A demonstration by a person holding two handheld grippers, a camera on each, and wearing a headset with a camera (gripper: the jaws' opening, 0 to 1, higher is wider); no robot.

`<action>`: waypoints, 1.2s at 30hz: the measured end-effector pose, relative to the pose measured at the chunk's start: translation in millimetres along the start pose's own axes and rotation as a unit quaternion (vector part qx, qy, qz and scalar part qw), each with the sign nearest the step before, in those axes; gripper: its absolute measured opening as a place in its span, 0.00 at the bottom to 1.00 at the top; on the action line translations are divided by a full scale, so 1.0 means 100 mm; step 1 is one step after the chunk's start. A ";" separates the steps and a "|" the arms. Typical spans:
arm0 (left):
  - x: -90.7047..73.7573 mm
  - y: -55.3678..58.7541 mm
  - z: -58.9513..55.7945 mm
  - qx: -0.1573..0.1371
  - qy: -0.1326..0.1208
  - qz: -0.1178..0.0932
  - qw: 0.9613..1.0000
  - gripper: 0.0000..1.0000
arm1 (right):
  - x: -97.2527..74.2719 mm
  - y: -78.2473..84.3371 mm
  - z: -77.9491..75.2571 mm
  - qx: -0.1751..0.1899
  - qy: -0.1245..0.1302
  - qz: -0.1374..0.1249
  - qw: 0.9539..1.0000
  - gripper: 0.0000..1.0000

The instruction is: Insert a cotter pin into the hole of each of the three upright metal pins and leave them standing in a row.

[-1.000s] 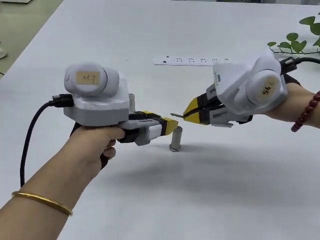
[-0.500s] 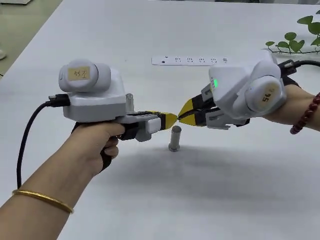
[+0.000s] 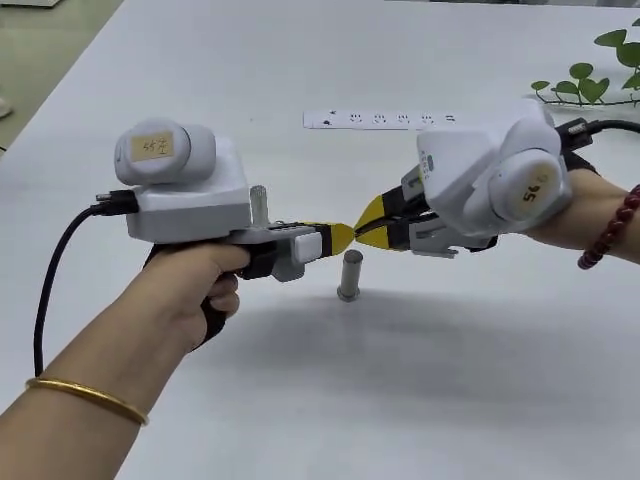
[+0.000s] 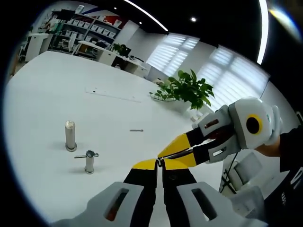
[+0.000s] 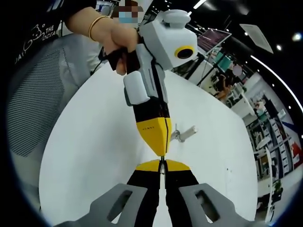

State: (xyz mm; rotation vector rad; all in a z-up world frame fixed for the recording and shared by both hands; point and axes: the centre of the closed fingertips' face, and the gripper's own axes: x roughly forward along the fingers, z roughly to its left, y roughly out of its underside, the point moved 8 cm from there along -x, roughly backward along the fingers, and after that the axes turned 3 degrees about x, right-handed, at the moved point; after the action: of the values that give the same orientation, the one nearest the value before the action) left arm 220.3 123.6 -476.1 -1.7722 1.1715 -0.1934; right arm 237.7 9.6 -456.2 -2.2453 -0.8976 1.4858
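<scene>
On the white surface (image 3: 450,380), the left gripper (image 3: 340,238) and the right gripper (image 3: 362,228) meet yellow tip to yellow tip, on the person's side of the power strip (image 3: 385,120) and raised off the surface. Both sets of jaws are clenched. In the right gripper view a thin cotter pin (image 5: 162,164) sits at the right gripper's tips and reaches the left gripper's tip. Whether the left gripper also bites it cannot be told.

In the head view one upright metal pin (image 3: 349,276) stands well in front of the power strip, just under the meeting tips. A second metal pin (image 3: 260,203) stands nearer the strip, partly hidden behind the left gripper's body.

In the left gripper view a bare pin (image 4: 70,135) and a pin with a cotter through its hole (image 4: 89,161) stand close together on the near side of the strip. A loose cotter (image 4: 136,130) lies flat, also short of the strip.

A yellow handwritten tag (image 3: 160,147) on the left gripper is too blurred to read. The round label (image 3: 533,188) on the right gripper reads roughly "56". White print on the person's dark sleeve (image 5: 35,28) shows "THE"; the rest is cut off.
</scene>
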 end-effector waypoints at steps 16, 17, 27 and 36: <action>-0.04 0.05 0.00 0.074 0.000 0.011 0.997 0.00 | 0.02 0.04 0.02 0.084 -0.006 -0.025 0.996 0.02; -0.04 0.06 0.01 0.088 -0.002 0.017 0.996 0.00 | 0.03 0.06 0.04 0.102 -0.011 -0.026 0.994 0.02; -0.11 0.15 0.04 0.158 0.003 0.036 0.987 0.00 | 0.02 0.20 0.07 0.265 -0.053 -0.077 0.960 0.07; -0.20 0.26 0.10 0.192 0.019 0.041 0.980 0.00 | 0.01 0.26 0.20 0.321 -0.094 -0.105 0.937 0.09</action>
State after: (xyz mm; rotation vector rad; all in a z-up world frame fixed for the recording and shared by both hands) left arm 199.6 143.3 -494.1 -1.3851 1.1450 -0.3798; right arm 228.3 -11.6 -480.0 -1.5129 -0.5592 1.6122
